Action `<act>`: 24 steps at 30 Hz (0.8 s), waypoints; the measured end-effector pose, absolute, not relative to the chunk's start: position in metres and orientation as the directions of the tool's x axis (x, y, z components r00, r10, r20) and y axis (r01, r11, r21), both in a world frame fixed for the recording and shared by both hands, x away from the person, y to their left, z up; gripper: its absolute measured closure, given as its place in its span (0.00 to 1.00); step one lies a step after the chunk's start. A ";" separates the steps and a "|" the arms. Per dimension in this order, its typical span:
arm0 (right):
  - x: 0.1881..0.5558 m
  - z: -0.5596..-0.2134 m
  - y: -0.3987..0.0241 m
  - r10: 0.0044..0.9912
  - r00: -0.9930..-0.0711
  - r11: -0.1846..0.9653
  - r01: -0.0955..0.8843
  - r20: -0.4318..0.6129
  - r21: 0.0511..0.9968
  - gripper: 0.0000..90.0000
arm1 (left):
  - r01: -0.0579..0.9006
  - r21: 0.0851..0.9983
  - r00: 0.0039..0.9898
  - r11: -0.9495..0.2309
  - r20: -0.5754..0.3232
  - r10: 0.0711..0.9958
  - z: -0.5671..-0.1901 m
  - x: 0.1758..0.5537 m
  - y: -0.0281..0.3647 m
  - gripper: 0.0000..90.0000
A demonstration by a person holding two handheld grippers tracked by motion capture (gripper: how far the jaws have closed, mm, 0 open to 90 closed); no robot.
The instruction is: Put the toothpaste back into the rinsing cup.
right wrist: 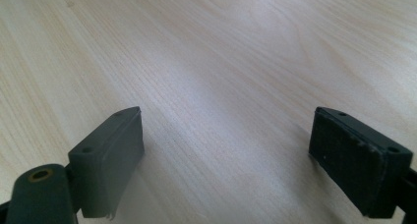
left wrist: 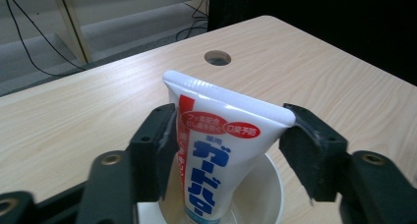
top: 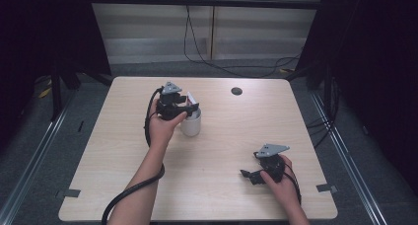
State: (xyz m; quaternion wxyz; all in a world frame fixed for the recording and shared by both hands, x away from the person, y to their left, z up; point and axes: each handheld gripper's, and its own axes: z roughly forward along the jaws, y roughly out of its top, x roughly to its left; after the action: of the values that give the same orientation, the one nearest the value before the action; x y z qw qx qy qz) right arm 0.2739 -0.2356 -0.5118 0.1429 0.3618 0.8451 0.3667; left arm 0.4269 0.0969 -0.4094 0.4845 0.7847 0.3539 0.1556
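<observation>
White cup (left wrist: 265, 194) hides the toothpaste tube's (left wrist: 221, 150) base; left gripper (left wrist: 228, 145) grasps it, right gripper (right wrist: 223, 160) released.

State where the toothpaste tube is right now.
In the left gripper view, the toothpaste tube stands in the white cup, between the left gripper jaws.

My gripper (right wrist: 223, 155) is spread wide, its two black jaws rising from the bottom edge with bare table (right wrist: 211, 52) between them. The left jaw leans inward, with a brass-ringed screw hole at its base. The right jaw shows a rough, worn pad face. The pale wood grain runs diagonally across, and nothing lies between my jaws.
</observation>
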 end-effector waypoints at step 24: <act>0.274 -0.512 -0.236 0.716 -0.697 0.469 0.507 0.024 0.723 0.14 | 0.403 0.865 0.717 -0.300 -0.094 0.691 -0.402 0.422 0.106 0.15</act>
State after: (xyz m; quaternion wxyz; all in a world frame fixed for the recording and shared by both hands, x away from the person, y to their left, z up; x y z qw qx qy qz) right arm 0.2739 -0.2356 -0.5118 0.1428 0.3618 0.8451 0.3667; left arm 0.4219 0.1055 -0.4024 0.4807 0.7921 0.3451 0.1499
